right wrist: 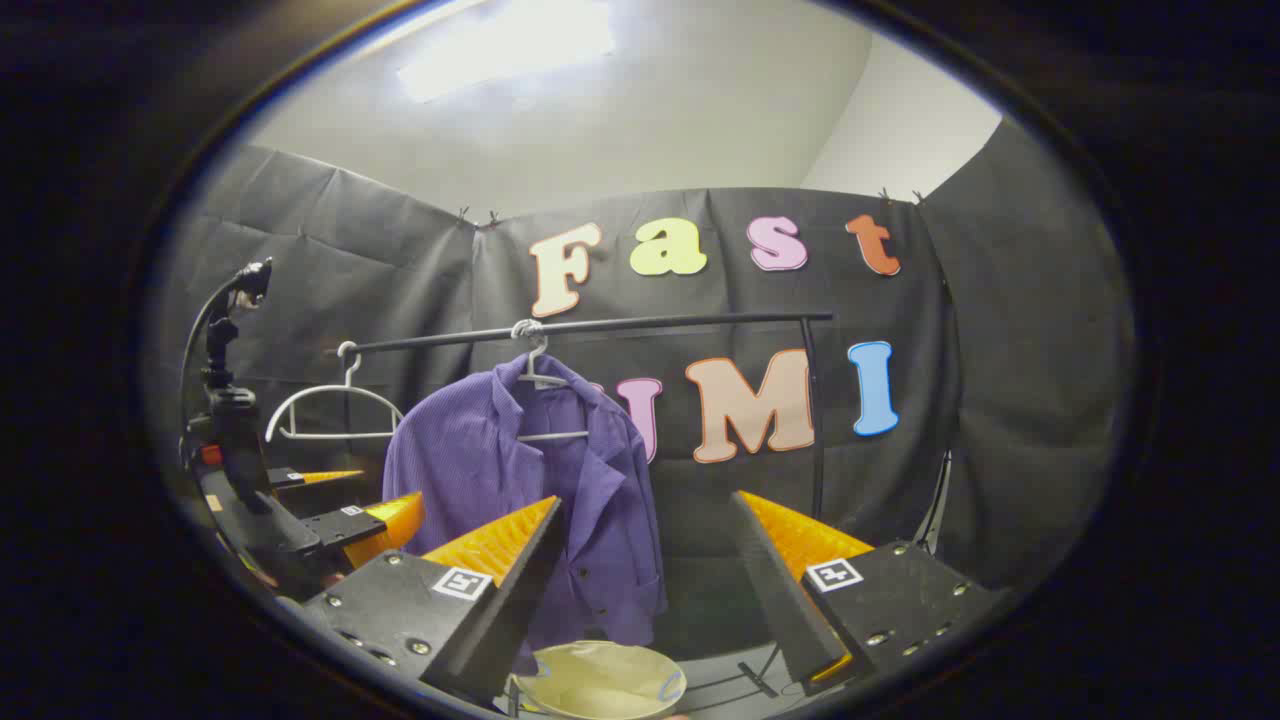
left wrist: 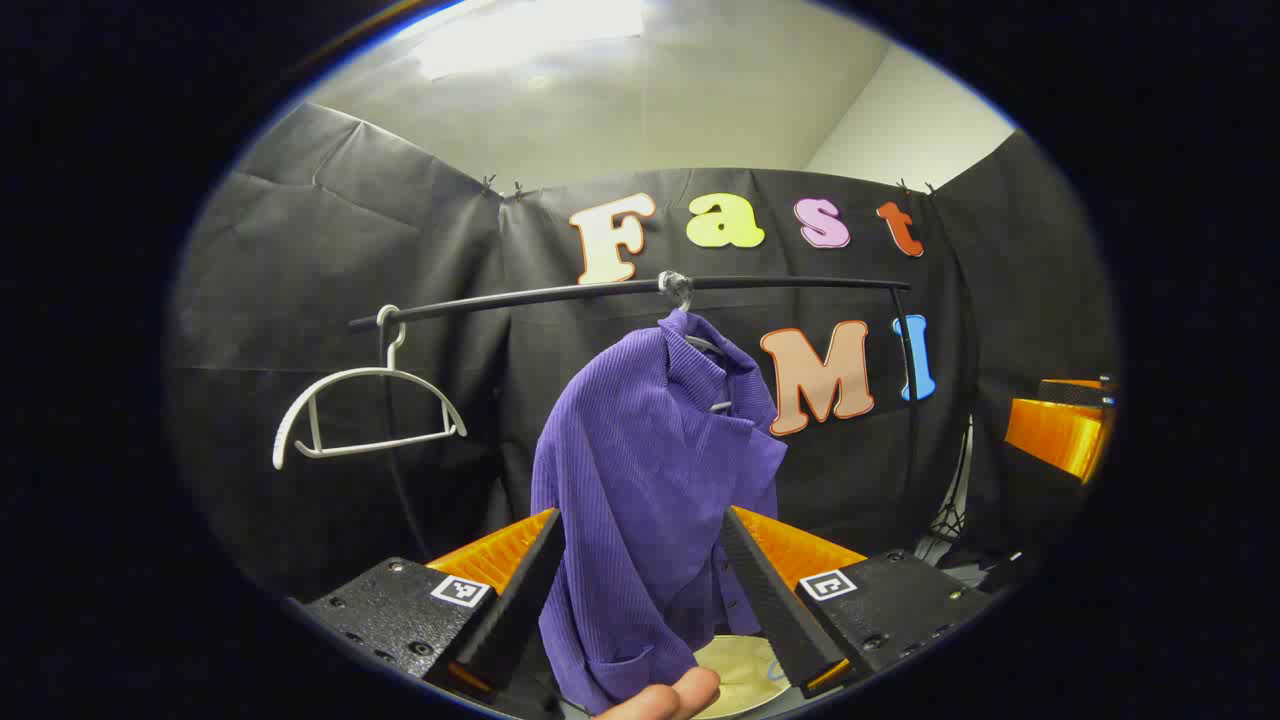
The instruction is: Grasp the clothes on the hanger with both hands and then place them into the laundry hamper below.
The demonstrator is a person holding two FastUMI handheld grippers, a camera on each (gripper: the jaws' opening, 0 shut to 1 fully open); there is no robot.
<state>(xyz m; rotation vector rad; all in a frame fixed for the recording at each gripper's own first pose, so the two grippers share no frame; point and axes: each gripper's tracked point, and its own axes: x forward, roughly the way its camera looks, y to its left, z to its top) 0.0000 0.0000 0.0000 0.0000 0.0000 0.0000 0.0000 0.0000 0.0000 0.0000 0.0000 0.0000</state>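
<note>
Purple shirt [left wrist: 650,470] on its hanger [right wrist: 545,405], both grippers spread and empty.
Soft ribbed cloth, judged light and limp, likely to sag and slide off once lifted; the shoulders beside the collar look the surest holds, one per gripper. It has a collar, a dark-buttoned front and a low pocket, and hangs from the black rail [left wrist: 620,290] above the pale hamper [right wrist: 600,680]. Left gripper [left wrist: 640,590] frames its lower half with fingers apart; right gripper [right wrist: 645,590] stands farther back, likewise apart. An empty white hanger [left wrist: 365,410] hangs to the left.
</note>
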